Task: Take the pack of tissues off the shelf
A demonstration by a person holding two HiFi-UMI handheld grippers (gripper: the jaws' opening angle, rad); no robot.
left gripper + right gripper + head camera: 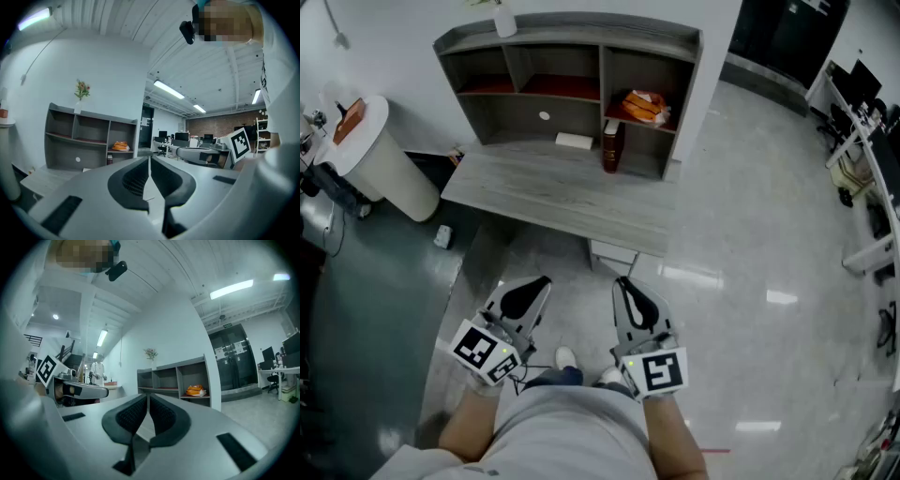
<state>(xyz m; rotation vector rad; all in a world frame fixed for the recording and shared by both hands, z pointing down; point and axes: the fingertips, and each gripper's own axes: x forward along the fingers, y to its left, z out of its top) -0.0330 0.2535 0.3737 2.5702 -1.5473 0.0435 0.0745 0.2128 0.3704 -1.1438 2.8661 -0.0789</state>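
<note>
Left gripper (542,283) and right gripper (623,281) are pressed together, empty; one must spread before reaching the pack of tissues (645,106) on the shelf (581,36).

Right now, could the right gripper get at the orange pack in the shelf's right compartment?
Probably not yet. The right gripper hangs shut near the person's waist, short of the desk, and the orange pack lies at the desk's far side. The compartment's front looks open, so stepping closer should do.
</note>
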